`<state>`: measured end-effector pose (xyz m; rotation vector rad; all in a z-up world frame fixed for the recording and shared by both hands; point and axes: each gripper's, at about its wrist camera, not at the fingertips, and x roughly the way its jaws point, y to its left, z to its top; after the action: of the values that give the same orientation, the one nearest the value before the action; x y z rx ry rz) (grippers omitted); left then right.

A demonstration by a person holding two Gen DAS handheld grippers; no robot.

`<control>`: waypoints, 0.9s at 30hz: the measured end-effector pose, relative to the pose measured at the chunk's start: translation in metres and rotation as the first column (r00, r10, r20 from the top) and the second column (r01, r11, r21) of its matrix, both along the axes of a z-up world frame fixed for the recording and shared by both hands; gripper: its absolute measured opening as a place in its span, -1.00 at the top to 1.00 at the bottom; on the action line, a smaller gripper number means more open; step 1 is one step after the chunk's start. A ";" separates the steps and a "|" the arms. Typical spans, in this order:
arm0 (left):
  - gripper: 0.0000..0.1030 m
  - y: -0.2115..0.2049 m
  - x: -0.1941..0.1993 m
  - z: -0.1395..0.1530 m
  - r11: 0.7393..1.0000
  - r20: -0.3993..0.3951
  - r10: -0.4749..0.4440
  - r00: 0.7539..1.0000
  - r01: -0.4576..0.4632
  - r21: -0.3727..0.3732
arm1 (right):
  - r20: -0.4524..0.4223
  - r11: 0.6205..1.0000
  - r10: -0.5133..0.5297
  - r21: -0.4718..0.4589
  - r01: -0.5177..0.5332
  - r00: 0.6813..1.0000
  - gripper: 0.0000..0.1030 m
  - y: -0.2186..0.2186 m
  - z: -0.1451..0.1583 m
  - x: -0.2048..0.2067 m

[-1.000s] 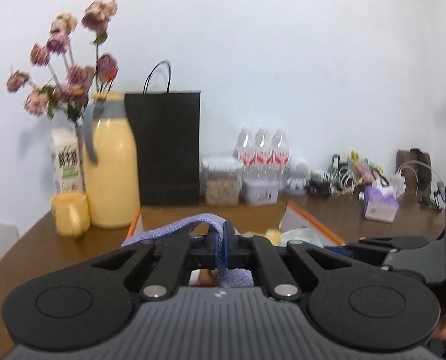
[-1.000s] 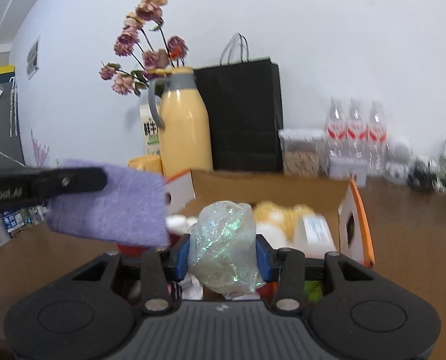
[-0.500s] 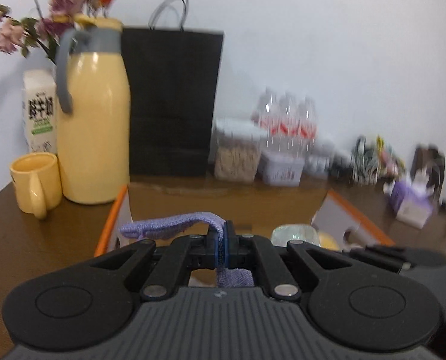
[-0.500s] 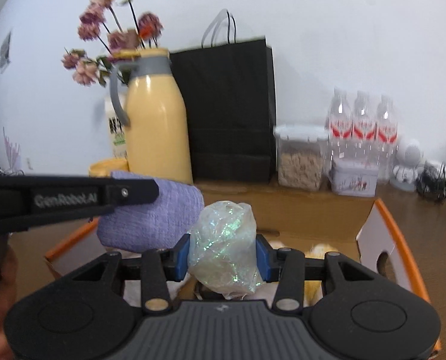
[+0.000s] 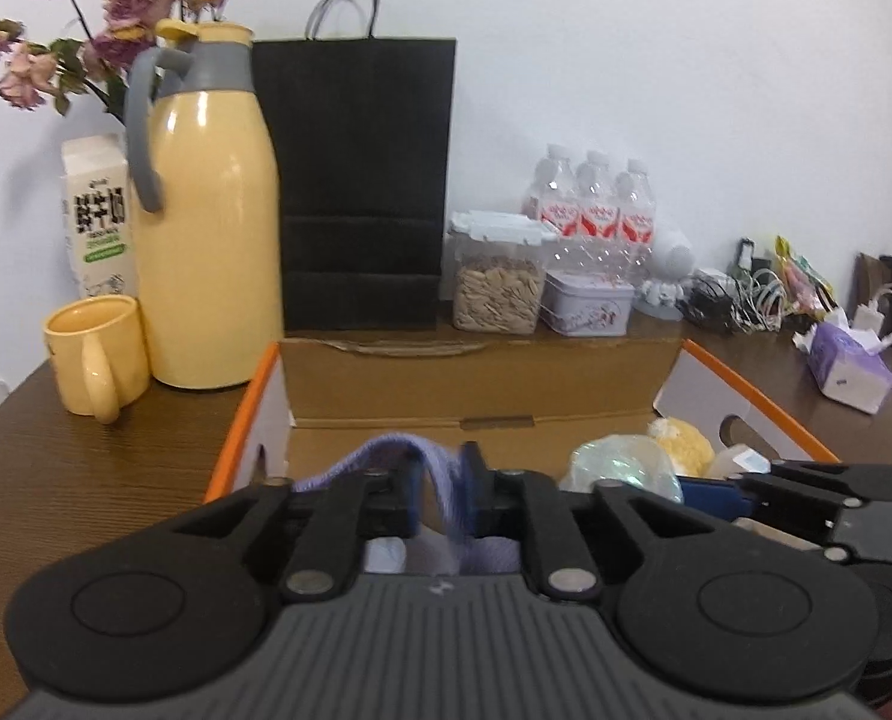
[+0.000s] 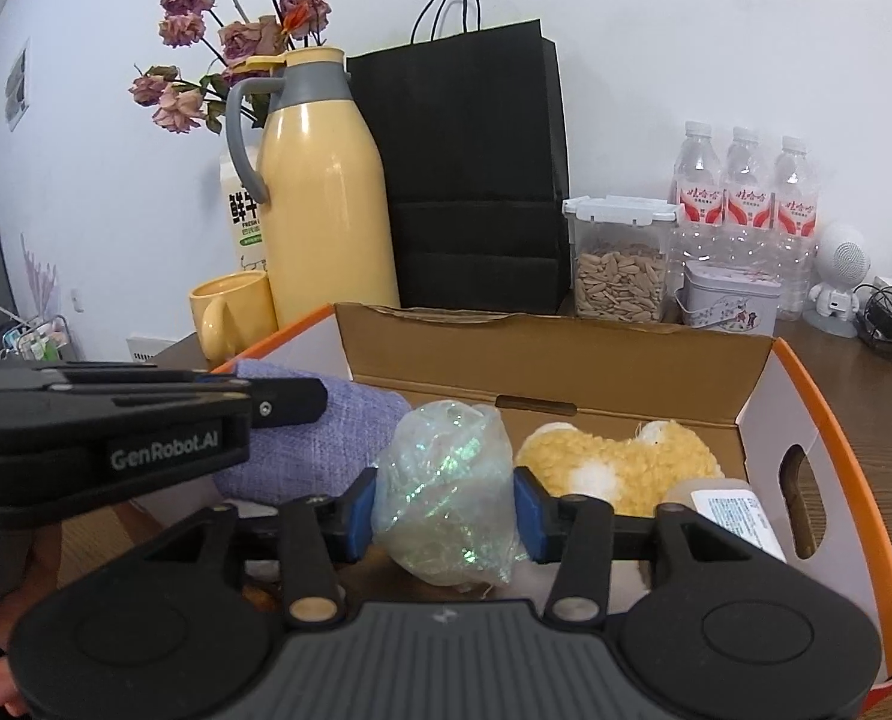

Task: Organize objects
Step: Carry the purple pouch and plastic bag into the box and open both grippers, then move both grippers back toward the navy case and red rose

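left gripper [image 5: 443, 495] jaws opening, purple cloth [image 5: 440, 498] now slack between | right gripper [image 6: 446, 507] jaws opening around iridescent bag [image 6: 448, 489]

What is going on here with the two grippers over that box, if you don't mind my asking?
A person is packing things into the cardboard box with two handheld grippers. The left gripper has a purple cloth between its jaws, which are opening, above the box's left side. The right gripper has a crumpled iridescent bag between its jaws, also opening, over the middle. A yellow plush already lies inside.
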<state>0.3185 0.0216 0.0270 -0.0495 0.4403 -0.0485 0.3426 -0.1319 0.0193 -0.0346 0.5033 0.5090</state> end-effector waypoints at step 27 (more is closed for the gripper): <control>-1.00 -0.006 -0.061 0.038 0.997 0.184 0.068 0.981 -0.073 0.024 | 0.139 1.000 -0.029 -0.001 0.029 0.990 -1.00 -0.023 0.032 -0.043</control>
<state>0.2578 0.0152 0.0655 -0.0299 0.2550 0.0233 0.2995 -0.1546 0.0511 -0.0647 0.3680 0.4740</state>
